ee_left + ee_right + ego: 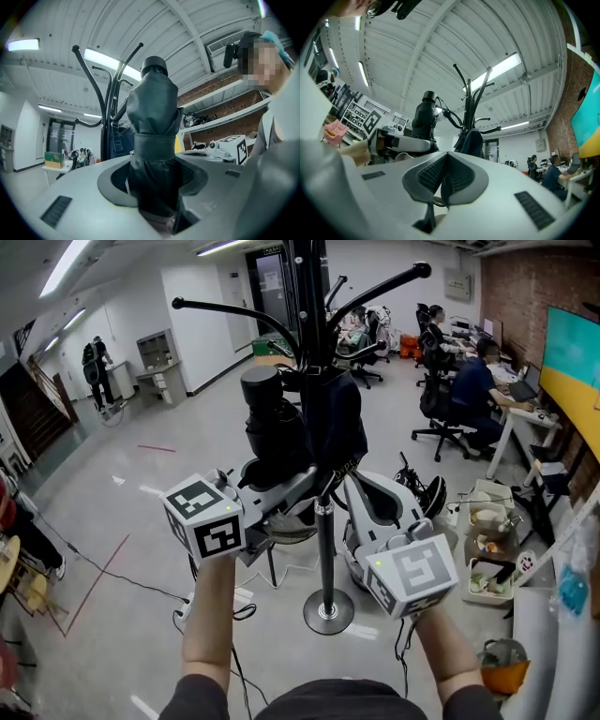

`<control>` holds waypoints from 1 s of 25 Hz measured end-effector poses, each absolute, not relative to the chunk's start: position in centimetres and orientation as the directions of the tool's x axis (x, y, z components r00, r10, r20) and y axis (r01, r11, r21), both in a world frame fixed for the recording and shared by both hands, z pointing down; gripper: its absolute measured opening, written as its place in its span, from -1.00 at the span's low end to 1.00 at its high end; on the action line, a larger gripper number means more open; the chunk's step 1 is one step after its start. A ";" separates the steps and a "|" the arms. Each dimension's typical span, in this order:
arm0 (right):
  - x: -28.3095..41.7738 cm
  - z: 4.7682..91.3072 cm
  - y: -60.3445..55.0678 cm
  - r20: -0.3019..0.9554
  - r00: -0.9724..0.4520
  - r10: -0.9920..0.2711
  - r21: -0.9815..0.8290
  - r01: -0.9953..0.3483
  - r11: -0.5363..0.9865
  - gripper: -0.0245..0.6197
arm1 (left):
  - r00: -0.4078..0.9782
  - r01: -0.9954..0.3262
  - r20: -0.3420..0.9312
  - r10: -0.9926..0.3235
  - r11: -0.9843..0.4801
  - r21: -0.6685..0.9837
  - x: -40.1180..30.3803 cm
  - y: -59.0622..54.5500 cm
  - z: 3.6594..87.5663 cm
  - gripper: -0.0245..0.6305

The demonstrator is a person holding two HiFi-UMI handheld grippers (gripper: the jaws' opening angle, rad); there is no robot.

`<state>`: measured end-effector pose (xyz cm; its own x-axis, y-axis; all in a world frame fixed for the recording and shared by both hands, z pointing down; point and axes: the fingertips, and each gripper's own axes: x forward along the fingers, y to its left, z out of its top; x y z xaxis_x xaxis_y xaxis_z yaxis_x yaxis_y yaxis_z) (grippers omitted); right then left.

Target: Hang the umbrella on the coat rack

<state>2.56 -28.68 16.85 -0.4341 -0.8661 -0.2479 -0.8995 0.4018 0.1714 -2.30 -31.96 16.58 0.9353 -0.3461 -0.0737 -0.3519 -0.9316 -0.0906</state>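
A black coat rack [324, 531] with curved hooks stands just ahead on a round base. A folded black umbrella [270, 427] is upright beside its pole, to the left. My left gripper [284, 486] is shut on the umbrella's lower part; in the left gripper view the umbrella [154, 140] rises from between the jaws of the left gripper [154, 192], with the rack [110, 108] behind. My right gripper [352, 480] is close to the pole on its right. In its own view the right gripper [443, 180] has its pads together. A thin strap [343, 468] hangs near its tips; I cannot tell if it is gripped.
A dark garment [337, 413] hangs on the rack. Cables and a power strip [239, 598] lie on the floor near the base. Boxes of clutter [487, 559] stand at the right. Seated people, desks and office chairs [441, 413] fill the back right.
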 end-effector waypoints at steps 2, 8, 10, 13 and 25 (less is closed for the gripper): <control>2.5 17.0 -29.0 -0.244 -0.436 -0.866 0.170 -0.899 0.404 -0.87 | 0.930 -0.367 -0.073 -0.361 -0.927 -0.085 -2.6 -32.6 16.7 -0.33; 2.5 17.9 -29.8 -0.230 -0.434 -0.871 0.175 -0.899 0.402 -0.87 | 0.912 -0.408 -0.064 -0.405 -0.911 -0.054 -3.4 -34.6 17.4 -0.33; 2.3 18.1 -30.0 -0.222 -0.437 -0.872 0.170 -0.898 0.406 -0.87 | 0.906 -0.422 -0.059 -0.420 -0.906 -0.041 -3.7 -35.3 17.8 -0.33; 2.5 18.9 -30.3 -0.211 -0.433 -0.877 0.186 -0.898 0.398 -0.87 | 0.896 -0.444 -0.046 -0.443 -0.896 -0.023 -4.1 -36.2 18.6 -0.33; 3.1 20.7 -31.2 -0.165 -0.413 -0.896 0.169 -0.907 0.386 -0.87 | 0.874 -0.485 0.023 -0.485 -0.874 0.004 -3.9 -37.2 21.1 -0.33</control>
